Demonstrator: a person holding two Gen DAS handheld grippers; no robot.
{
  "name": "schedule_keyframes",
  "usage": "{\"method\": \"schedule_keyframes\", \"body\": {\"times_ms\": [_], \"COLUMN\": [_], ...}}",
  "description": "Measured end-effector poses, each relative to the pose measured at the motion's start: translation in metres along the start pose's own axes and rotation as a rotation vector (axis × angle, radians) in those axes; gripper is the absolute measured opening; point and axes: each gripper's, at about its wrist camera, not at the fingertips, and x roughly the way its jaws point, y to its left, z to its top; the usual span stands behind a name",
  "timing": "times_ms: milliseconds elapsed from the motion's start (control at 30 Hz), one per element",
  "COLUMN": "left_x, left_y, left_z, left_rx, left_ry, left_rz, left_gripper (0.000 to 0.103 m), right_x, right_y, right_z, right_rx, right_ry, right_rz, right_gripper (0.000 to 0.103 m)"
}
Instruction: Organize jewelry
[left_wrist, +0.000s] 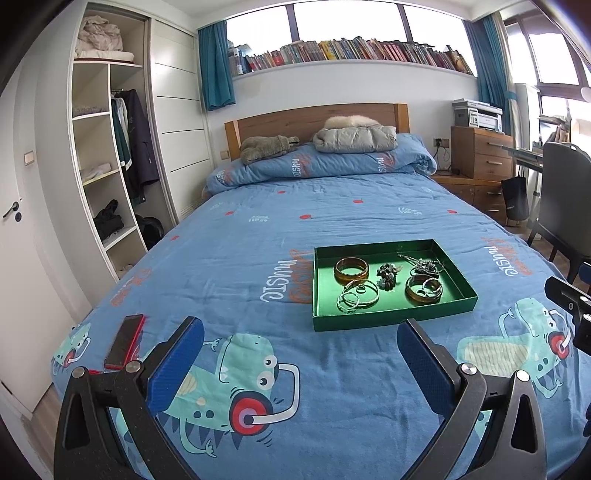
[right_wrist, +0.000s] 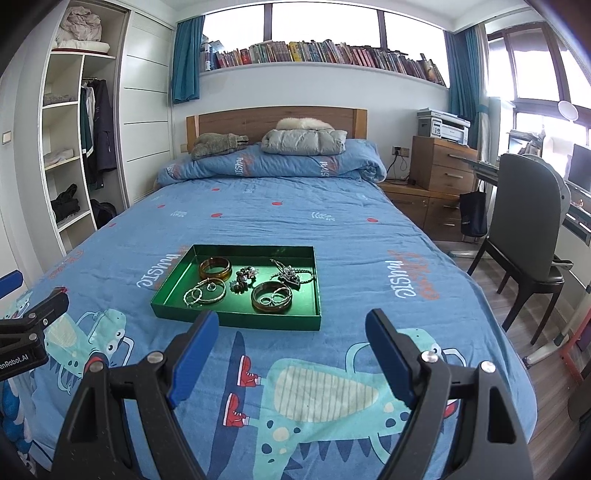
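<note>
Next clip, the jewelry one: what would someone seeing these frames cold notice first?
Probably the green tray in the middle of the blue cartoon bedspread, holding bangles, silver rings and a tangled necklace. Next, the open left gripper and right gripper in the foreground, both short of the tray and holding nothing. A red phone lies near the bed's left edge.

Both the left claw (left_wrist: 301, 347) and the right claw (right_wrist: 291, 341) hover side by side, jaws spread wide, holding nothing.
</note>
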Motion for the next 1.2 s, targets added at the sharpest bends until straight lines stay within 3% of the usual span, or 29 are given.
{"method": "schedule_keyframes", "body": {"times_ms": [1200], "left_x": [-0.016], "left_y": [-0.002], "left_z": [0.004], "left_rx": [-0.003], "left_ry": [-0.035], "left_rz": [-0.013], "left_gripper": [0.103], "right_x": [-0.010], "right_y": [0.004], "right_z": [0.001], "right_rx": [0.004], "right_ry": [-0.028], "right_rz": [0.006], "right_gripper": [0.081]}}
